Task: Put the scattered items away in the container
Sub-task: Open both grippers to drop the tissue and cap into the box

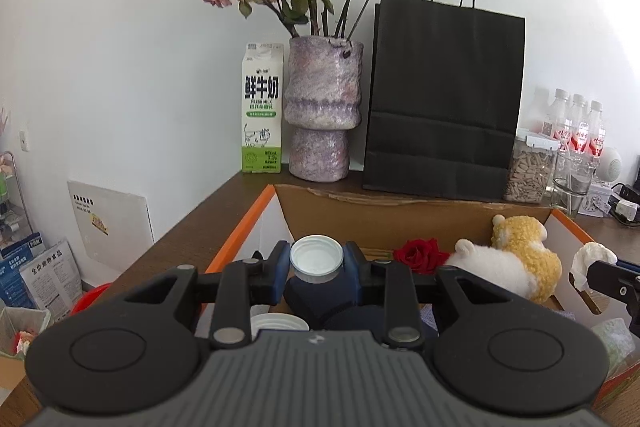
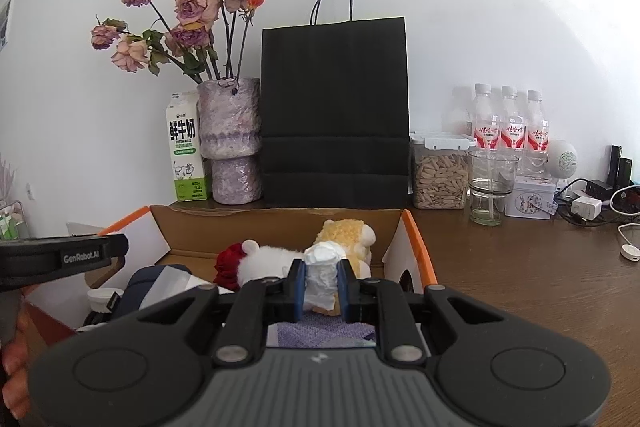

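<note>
left fingers (image 1: 316, 261) pinch white cap (image 1: 316, 258) | right fingers (image 2: 322, 281) pinch crumpled tissue (image 2: 322, 273) | both over box (image 2: 280, 227)

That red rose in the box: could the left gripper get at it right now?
Probably not yet. The left gripper has its fingers shut on a white cap, so it would have to drop that first. Otherwise the red rose lies uncovered in the cardboard box, just ahead.

Back wall: milk carton (image 2: 185, 151) tucked against vase (image 2: 231, 141) of dried roses (image 2: 188, 11), black bag (image 2: 335, 107) beside, then seed jar (image 2: 440, 175), glass (image 2: 491, 187), bottles (image 2: 509, 123).
</note>
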Demonstrator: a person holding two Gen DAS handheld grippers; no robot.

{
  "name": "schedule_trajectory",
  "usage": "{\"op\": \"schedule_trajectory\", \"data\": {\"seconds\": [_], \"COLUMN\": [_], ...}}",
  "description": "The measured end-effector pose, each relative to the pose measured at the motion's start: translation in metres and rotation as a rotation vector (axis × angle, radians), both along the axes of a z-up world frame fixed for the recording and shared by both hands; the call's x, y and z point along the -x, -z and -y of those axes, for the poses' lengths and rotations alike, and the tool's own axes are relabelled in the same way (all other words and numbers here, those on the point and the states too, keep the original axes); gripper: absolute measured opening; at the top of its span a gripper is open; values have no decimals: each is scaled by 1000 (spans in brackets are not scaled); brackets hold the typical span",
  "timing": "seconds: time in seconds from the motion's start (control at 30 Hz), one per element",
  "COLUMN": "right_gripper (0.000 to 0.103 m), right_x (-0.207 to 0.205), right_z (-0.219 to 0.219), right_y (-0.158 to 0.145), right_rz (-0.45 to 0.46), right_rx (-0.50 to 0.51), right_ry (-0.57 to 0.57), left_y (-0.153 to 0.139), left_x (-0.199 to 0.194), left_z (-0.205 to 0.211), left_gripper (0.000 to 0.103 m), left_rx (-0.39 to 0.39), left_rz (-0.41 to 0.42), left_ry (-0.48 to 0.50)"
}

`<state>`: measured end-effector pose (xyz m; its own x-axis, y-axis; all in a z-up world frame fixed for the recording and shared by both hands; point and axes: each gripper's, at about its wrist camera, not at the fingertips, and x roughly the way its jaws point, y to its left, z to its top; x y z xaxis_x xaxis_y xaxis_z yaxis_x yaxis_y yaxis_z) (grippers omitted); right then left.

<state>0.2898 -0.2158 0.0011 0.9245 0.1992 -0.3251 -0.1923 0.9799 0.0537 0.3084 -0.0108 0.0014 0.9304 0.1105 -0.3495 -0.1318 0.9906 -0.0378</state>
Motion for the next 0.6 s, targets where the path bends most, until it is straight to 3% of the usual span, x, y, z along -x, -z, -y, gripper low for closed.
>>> {"op": "schedule_trajectory", "data": {"seconds": [0.1, 0.13, 0.17, 0.2, 0.23, 0.27, 0.3, 0.33, 0.47, 0.6], "right_gripper": [16, 17, 20, 23, 37, 61, 74, 95, 103, 103], "right_x": [2, 3, 4, 4, 5, 5, 7, 9, 19, 23], "right_z": [1, 2, 2, 2, 2, 2, 2, 2, -1, -2], "right_y": [-1, -2, -2, -2, -2, -2, -2, -2, -5, -5], "right_rz": [12, 15, 18, 24, 23, 21, 26, 38, 92, 105], "right_rx": [-4, -8, -11, -10, -6, -5, -8, -11, -8, -5], "right_ry": [7, 9, 11, 22, 26, 26, 28, 31, 30, 30], "left_y": [-4, -6, -7, -8, -9, -10, -11, -12, -10, -8], "left_x": [7, 9, 11, 14, 17, 21, 23, 26, 27, 28], "left_z": [3, 4, 6, 8, 9, 11, 12, 14, 16, 16], "left_gripper": [38, 52, 75, 87, 102, 103, 103, 103, 103, 103], "left_rx": [-15, -25, -36, -46, -58, -67, -74, -79, -87, -88], "left_rz": [42, 55, 69, 85, 111, 134, 146, 154, 147, 147], "left_ry": [-4, -9, -19, -30, -39, -46, -51, -56, -61, -67]}}
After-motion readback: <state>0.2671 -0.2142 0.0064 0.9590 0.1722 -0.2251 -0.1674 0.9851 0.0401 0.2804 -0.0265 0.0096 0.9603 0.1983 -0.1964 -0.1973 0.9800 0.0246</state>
